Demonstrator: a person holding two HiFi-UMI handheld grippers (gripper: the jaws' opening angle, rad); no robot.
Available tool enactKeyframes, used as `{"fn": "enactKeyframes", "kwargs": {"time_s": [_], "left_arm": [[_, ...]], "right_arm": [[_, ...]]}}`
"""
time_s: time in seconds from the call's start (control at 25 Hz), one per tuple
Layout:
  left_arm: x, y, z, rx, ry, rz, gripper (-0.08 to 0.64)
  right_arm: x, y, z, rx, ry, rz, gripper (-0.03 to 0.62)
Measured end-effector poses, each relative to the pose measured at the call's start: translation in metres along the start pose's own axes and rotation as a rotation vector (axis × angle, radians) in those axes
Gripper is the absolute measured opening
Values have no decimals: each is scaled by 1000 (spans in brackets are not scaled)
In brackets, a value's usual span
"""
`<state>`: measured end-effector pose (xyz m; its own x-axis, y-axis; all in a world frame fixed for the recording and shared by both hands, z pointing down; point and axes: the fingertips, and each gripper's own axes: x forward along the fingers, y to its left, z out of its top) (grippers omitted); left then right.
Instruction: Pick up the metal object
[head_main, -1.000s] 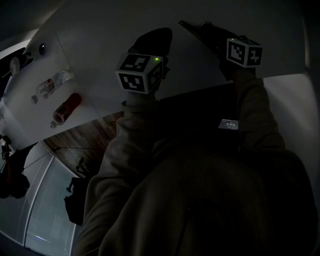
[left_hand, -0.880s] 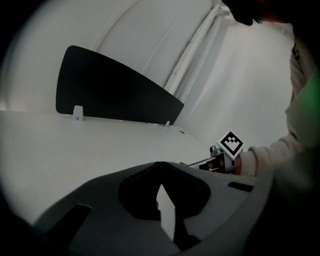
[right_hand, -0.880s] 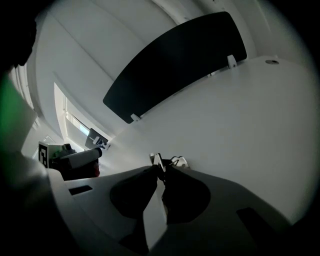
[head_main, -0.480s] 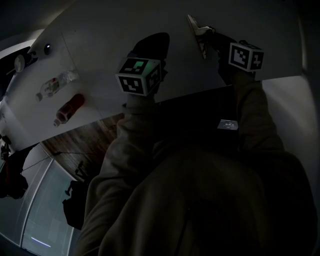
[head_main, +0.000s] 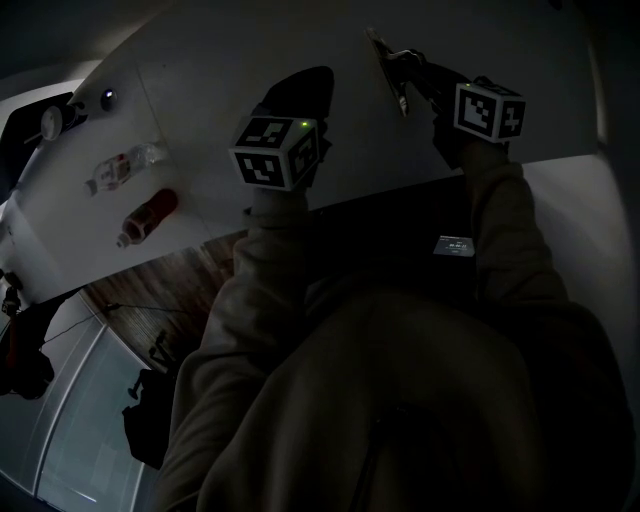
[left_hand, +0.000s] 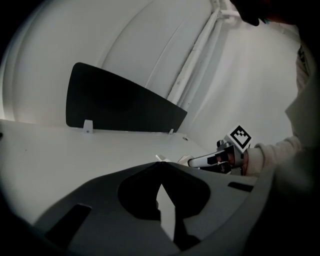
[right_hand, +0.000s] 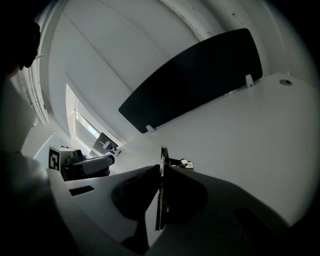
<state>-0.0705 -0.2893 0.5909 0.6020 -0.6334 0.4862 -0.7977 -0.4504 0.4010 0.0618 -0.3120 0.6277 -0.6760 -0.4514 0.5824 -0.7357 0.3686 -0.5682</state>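
A clear bottle with a red label (head_main: 120, 168) and a red bottle (head_main: 150, 215) lie near each other, apart, on the white counter (head_main: 200, 95). A black divider panel (left_hand: 115, 107) stands upright along its far side. Wood floor (head_main: 190, 270) shows beside the counter.

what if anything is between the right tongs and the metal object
Nothing visible stands between them. The thin flat metal strip is already clamped edge-on in the right tongs, over the white table.
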Motion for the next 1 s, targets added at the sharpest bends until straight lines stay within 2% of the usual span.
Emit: {"fn": "enactKeyframes", "kwargs": {"time_s": [0.2,0.36,0.56,0.76,1.0], "left_arm": [[-13,0,23,10,-30,7,3],[-24,-8,44,42,-41,3,3],[-39,-15,62,74,-61,10,3],[-62,-21,95,44,-141,2,3],[-87,-24,129,79,-192,23,3]], "right_arm": [[-17,24,36,-38,-48,40,38],[-30,44,62,-121,-63,83,38],[-46,63,81,-147,-101,112,38],[-59,82,91,-178,-124,131,38],[-80,115,120,-214,-187,163,38]]}}
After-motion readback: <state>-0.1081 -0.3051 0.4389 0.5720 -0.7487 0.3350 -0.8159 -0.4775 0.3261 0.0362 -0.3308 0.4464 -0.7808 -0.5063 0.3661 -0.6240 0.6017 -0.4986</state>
